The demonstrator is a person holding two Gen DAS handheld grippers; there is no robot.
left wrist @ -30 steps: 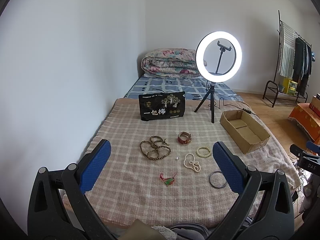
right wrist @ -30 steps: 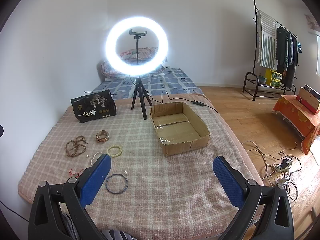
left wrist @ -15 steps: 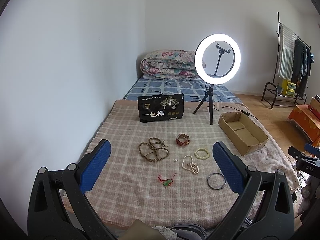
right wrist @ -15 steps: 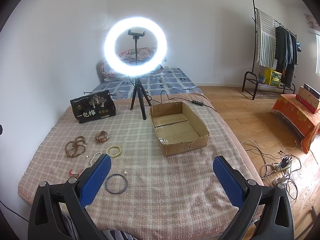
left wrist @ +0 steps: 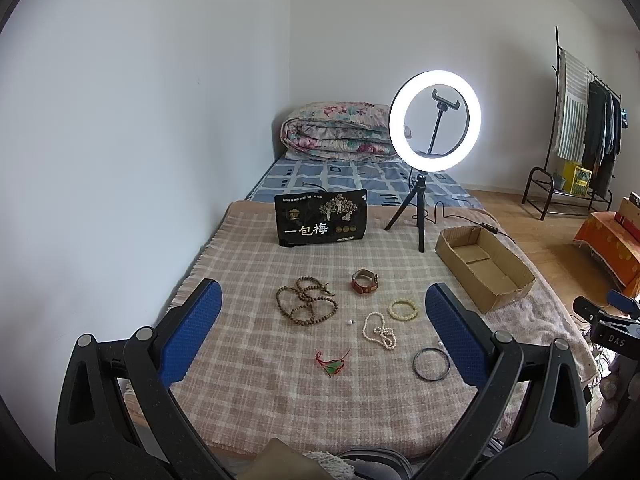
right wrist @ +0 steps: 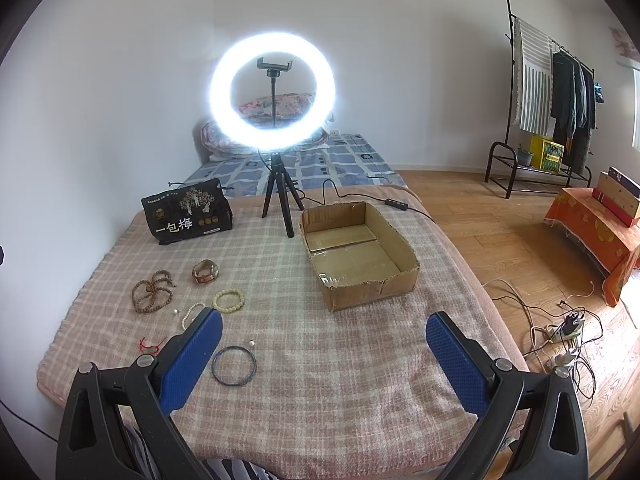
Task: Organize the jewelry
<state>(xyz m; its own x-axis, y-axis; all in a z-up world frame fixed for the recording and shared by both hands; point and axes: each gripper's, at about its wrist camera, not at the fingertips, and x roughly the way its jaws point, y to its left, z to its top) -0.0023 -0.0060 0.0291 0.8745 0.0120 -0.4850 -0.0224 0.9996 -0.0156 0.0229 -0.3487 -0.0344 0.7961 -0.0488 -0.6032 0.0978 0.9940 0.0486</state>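
Blue padded fingers (left wrist: 191, 330) of the left gripper (left wrist: 320, 320) stand spread wide with nothing between them, raised above the near part of a bed; the right gripper (right wrist: 322, 344) is spread just as wide and also holds nothing, its fingers (right wrist: 456, 356) framing bare blanket. A pink and cream checked blanket (left wrist: 248, 360) covers the bed, and on it lie six pieces of jewelry plus two tiny loose pearls; none is in the box.

The six pieces: one long strand of brown wooden beads (left wrist: 306, 306) coiled in loops, furthest left; one reddish-brown leather band (left wrist: 364, 282) with a metal buckle, curled on its side beyond the others; one bracelet of pale yellow-green beads (left wrist: 403, 309); one white pearl strand (left wrist: 379, 330) lying in a loose tangle just nearer; one thin dark bangle (left wrist: 431, 364), a plain ring lying flat, nearest the right gripper; one red cord with a green charm (left wrist: 332, 363), closest to the bed's near edge. One loose pearl (left wrist: 350, 322) sits between the wooden beads and the pearl strand; the other (right wrist: 251, 342) lies just beside the bangle.

One open cardboard box (right wrist: 400, 276), shallow and bare inside, sits to the right of the jewelry, well apart from it; one lit ring light (right wrist: 272, 100) on a small tripod stands behind it; one black snack bag (left wrist: 320, 222) with white characters stands upright at the far left.
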